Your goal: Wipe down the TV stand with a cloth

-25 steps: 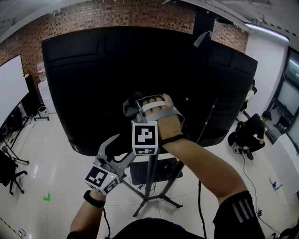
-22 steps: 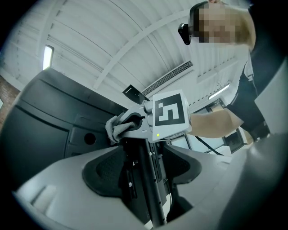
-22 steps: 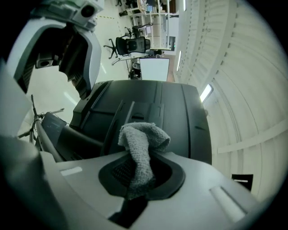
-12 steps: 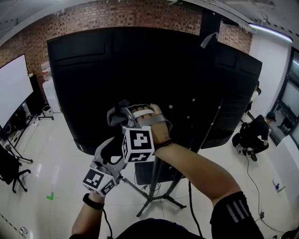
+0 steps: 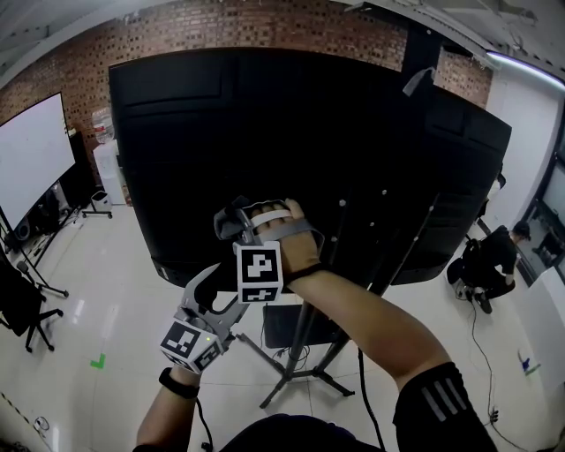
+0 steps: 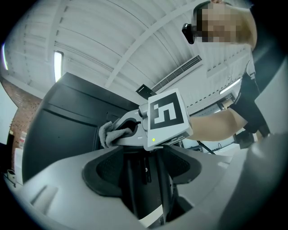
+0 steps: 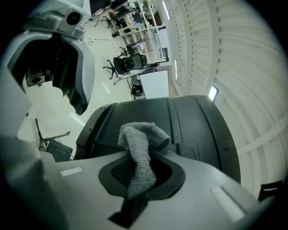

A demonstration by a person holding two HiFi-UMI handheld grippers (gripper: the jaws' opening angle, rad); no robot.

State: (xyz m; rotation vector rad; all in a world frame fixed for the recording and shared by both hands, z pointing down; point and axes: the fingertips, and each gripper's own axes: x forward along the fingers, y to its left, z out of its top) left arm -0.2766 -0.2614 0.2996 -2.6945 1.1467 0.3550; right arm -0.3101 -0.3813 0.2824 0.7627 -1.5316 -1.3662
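Around the stand (image 5: 296, 357): open pale floor (image 5: 106, 282) to its left and on the near side. It is a black tripod with legs spread on the tiles, and a cable (image 5: 360, 388) trails just right of it.
Screen (image 5: 291, 141): large black back panel on the stand, filling the middle of the scene from left to right.
Room edges: brick wall (image 5: 221, 25) far behind; whiteboard (image 5: 31, 154) and chair (image 5: 22, 313) well off to the left; a person (image 5: 490, 260) crouched at far right.
Cloth (image 7: 139, 155): grey, nubbly, bunched into a fold, standing up out of the right gripper before the panel's lower part (whether it touches the panel cannot be told).
Right gripper (image 5: 231, 222): jaws clamped on the cloth.
Left gripper (image 5: 221, 300): lower and nearer, jaws drawn together on nothing.
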